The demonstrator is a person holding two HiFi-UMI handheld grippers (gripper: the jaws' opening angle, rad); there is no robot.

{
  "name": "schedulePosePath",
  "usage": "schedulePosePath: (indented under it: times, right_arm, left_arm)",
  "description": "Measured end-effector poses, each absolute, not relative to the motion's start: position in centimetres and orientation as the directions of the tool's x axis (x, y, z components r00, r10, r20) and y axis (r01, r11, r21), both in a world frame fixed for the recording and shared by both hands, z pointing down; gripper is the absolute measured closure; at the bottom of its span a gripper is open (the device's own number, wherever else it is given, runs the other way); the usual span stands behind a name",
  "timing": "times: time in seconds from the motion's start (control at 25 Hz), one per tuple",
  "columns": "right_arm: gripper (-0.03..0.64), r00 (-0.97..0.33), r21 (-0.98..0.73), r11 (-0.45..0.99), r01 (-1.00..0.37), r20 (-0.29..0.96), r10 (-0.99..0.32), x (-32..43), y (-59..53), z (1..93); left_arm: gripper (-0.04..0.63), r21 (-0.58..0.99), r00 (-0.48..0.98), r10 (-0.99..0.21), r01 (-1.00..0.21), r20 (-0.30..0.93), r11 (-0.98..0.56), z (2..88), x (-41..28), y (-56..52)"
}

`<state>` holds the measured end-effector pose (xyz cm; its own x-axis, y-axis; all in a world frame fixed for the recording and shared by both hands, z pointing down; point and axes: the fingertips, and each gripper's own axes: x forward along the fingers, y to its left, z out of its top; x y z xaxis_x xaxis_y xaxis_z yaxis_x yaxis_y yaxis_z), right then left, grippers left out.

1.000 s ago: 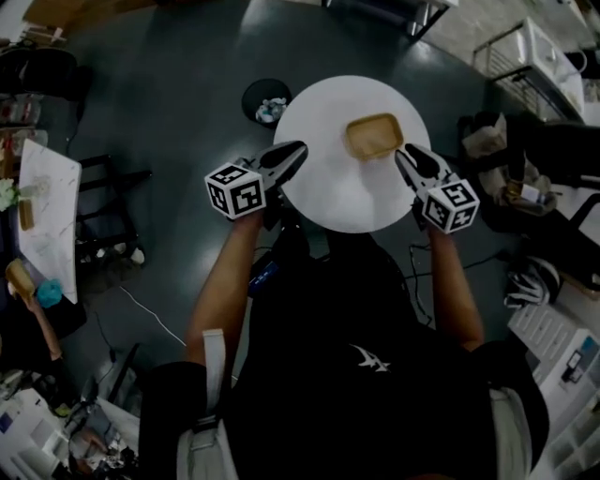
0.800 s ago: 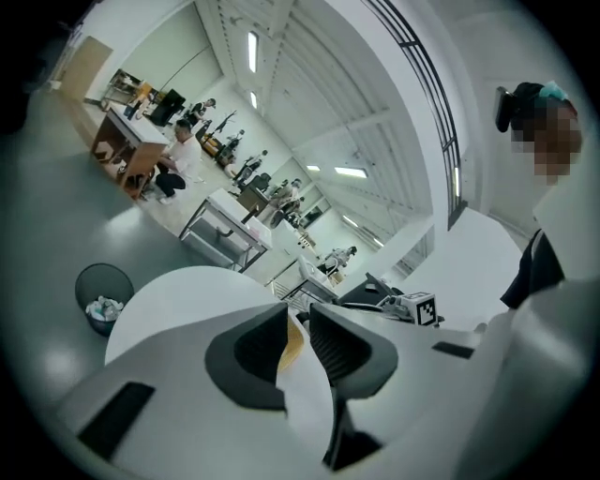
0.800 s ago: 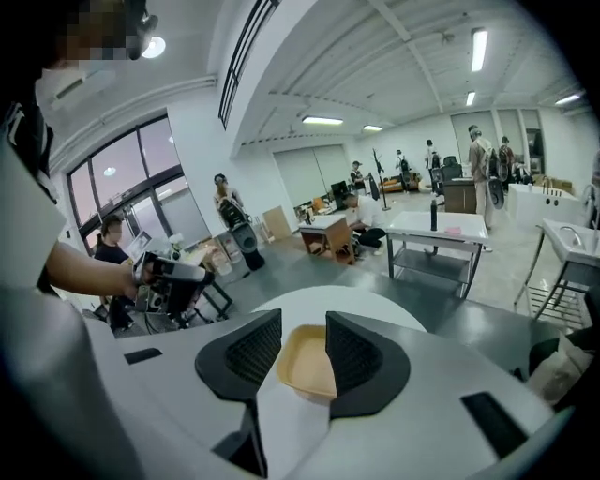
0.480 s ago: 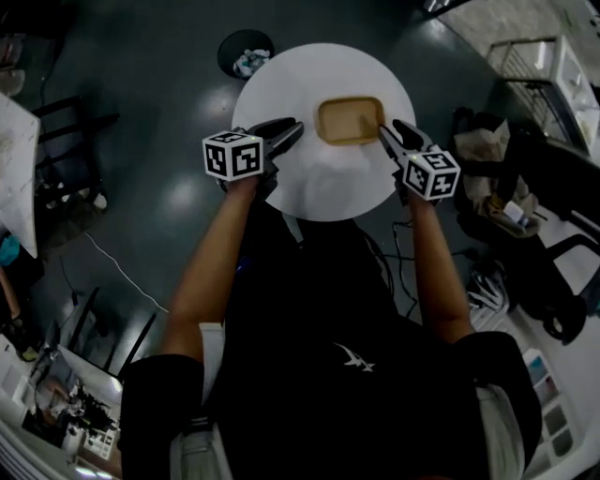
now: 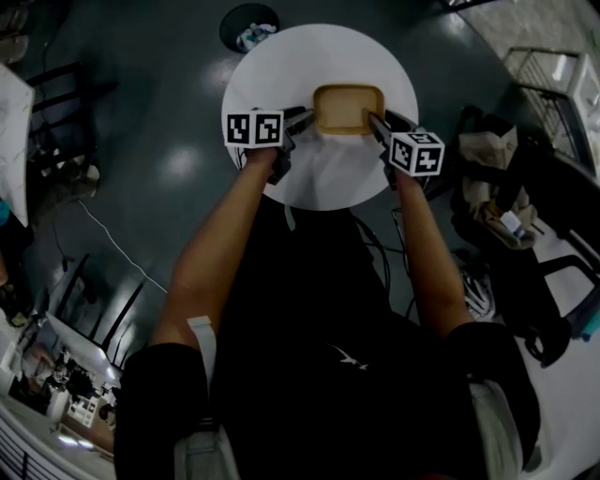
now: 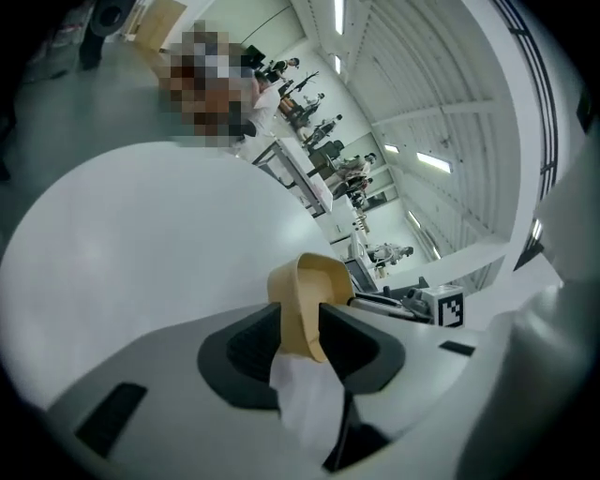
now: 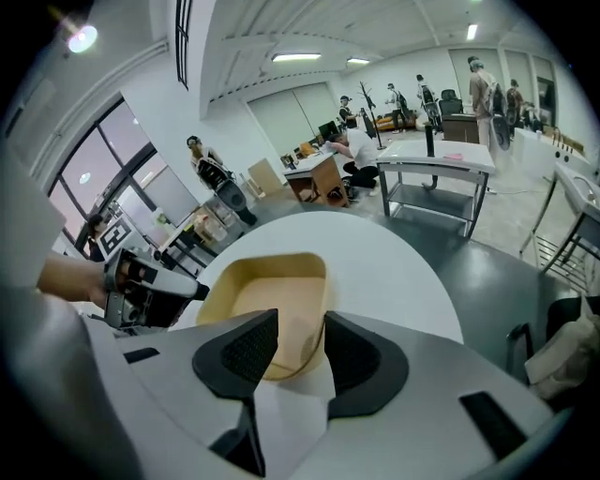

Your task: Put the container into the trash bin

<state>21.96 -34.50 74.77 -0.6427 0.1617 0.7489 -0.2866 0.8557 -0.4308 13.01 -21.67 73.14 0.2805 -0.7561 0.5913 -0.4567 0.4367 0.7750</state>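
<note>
A tan, shallow container point(image 5: 348, 108) lies on the round white table point(image 5: 281, 75). My left gripper point(image 5: 305, 118) is at its left end and my right gripper point(image 5: 374, 122) at its right end. In the left gripper view the container's end wall point(image 6: 305, 300) stands between the jaws of the left gripper point(image 6: 302, 330), which are opening. In the right gripper view a corner of the container point(image 7: 267, 300) sits between the wide jaws of the right gripper point(image 7: 300, 352), with a gap beside it. The black trash bin point(image 5: 248, 26) stands on the floor past the table's far left, with white litter inside.
Bags and a dark chair point(image 5: 492, 187) crowd the floor to the right of the table. A black frame point(image 5: 66, 122) stands at the left, with a cable point(image 5: 112, 248) trailing across the grey floor. Desks and people fill the far room point(image 7: 422, 122).
Both grippers came down and forward from the table's near edge to the two ends of the container. Their jaws have spread apart.
</note>
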Motion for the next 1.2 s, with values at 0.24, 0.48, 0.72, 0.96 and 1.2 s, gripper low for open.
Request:
schedulePosePath:
  times: [0.24,0.48,0.72,0.96,1.2]
  right_arm:
    - [0.485,-0.643,-0.424,0.857,-0.293,0.751,0.152,22.4,-34.4,75.7]
    - [0.552,-0.684,-0.427,0.847,-0.316,0.722,0.109,22.3,-34.4,74.3]
    - [0.565,-0.755,-0.421,0.844,-0.332,0.656,0.030,22.5,-35.3,70.7]
    - [0.565,-0.831,-0.387,0.881,-0.272,0.556,-0.012,21.0,-34.5,64.4]
    - [0.565,-0.876,-0.351,0.916,-0.195,0.482,-0.002,17.2,-30.2,59.0]
  left_arm:
    - [0.474,0.756,0.317,-0.713,-0.471,0.626,0.454,74.4,14.3,-21.9]
    - [0.553,0.735,0.359,-0.664,-0.506,0.655,0.451,74.1,14.9,-21.1]
    - [0.566,0.733,0.384,-0.666,-0.566,0.640,0.378,71.5,15.2,-21.8]
    - [0.568,0.729,0.353,-0.733,-0.625,0.581,0.278,65.9,13.6,-21.2]
    - [0.568,0.725,0.289,-0.809,-0.651,0.512,0.226,60.7,10.1,-16.6]
